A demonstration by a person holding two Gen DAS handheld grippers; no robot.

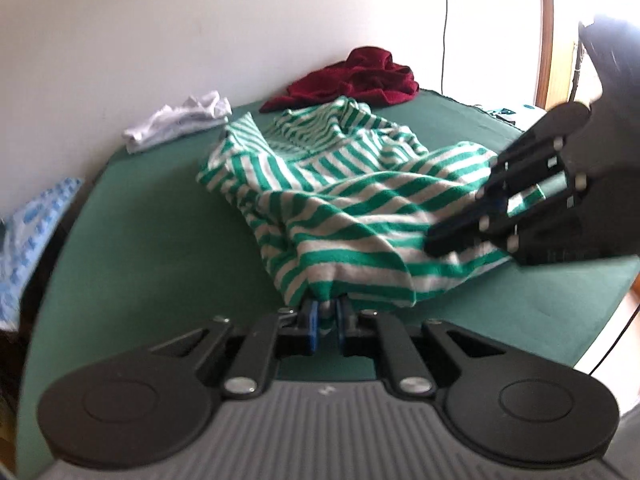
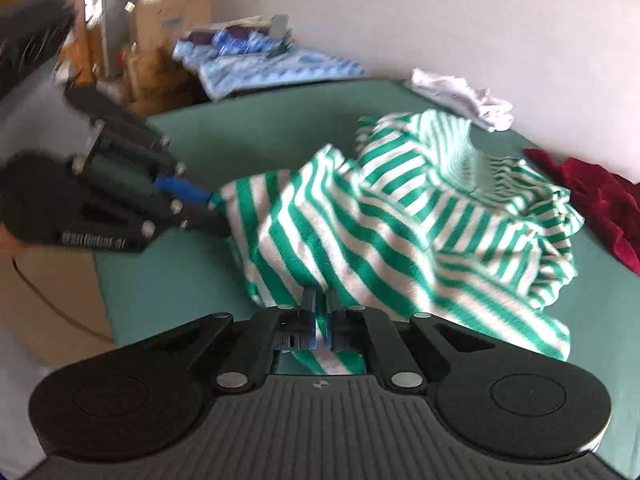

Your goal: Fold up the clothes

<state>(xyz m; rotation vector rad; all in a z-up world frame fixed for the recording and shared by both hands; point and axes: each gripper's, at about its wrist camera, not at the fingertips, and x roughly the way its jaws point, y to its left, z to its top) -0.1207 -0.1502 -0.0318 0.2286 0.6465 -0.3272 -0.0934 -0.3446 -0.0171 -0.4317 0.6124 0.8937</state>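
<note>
A green-and-white striped garment lies crumpled on the green-covered table. In the left wrist view my left gripper is shut on the garment's near edge, with fabric pinched between its blue pads. My right gripper reaches in from the right and rests on the same cloth. From the right wrist, the right gripper is shut on a fold of the striped garment, and a strip of cloth hangs down behind its pads. At the left, the left gripper holds the garment's far corner above the table.
A dark red garment and a white garment lie at the table's far side by the wall. A blue patterned cloth and cardboard boxes sit beyond the table's edge.
</note>
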